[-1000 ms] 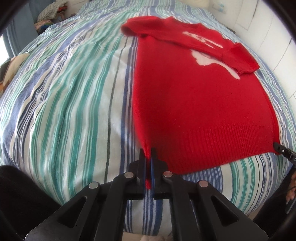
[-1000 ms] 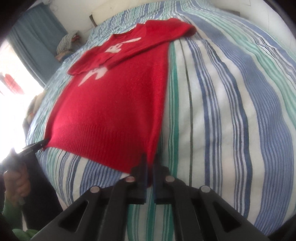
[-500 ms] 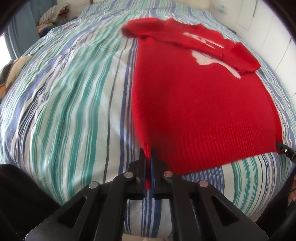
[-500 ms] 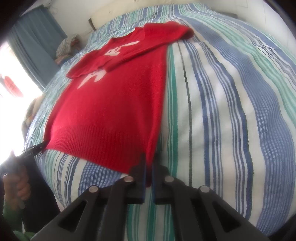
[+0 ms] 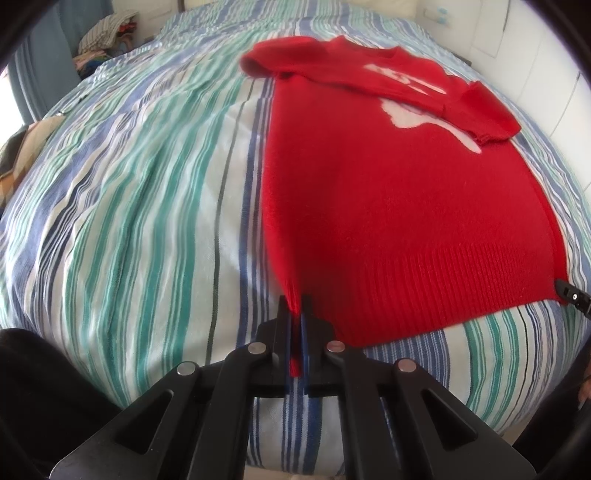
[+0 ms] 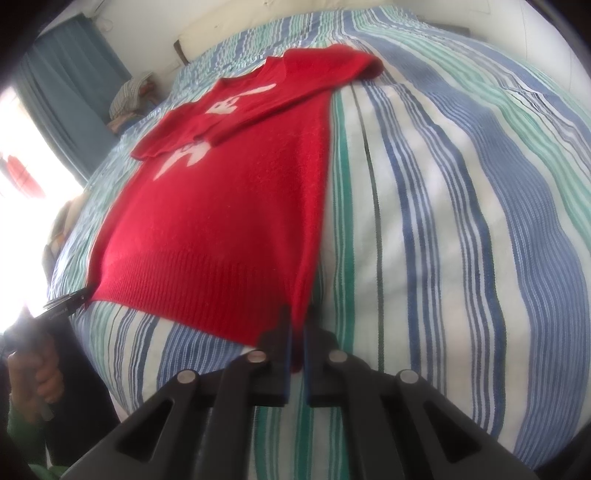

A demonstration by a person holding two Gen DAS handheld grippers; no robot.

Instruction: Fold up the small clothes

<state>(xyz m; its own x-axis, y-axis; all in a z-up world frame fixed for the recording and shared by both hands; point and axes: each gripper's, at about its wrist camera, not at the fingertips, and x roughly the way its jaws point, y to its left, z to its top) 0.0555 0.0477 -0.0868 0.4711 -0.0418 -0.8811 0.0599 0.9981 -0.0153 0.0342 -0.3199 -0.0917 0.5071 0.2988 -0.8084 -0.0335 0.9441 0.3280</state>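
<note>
A red knitted sweater with a white motif lies flat on the striped bed, both sleeves folded across its chest. My left gripper is shut on the near left corner of its ribbed hem. In the right wrist view the same red sweater stretches away from me, and my right gripper is shut on the hem's near right corner. The tip of the right gripper shows at the far hem corner in the left wrist view. The left gripper shows likewise in the right wrist view, held by a hand.
The bed carries a blue, green and white striped sheet. A pile of clothes lies at the far left by a blue curtain. A white wall runs along the bed's right side. A bright window is at left.
</note>
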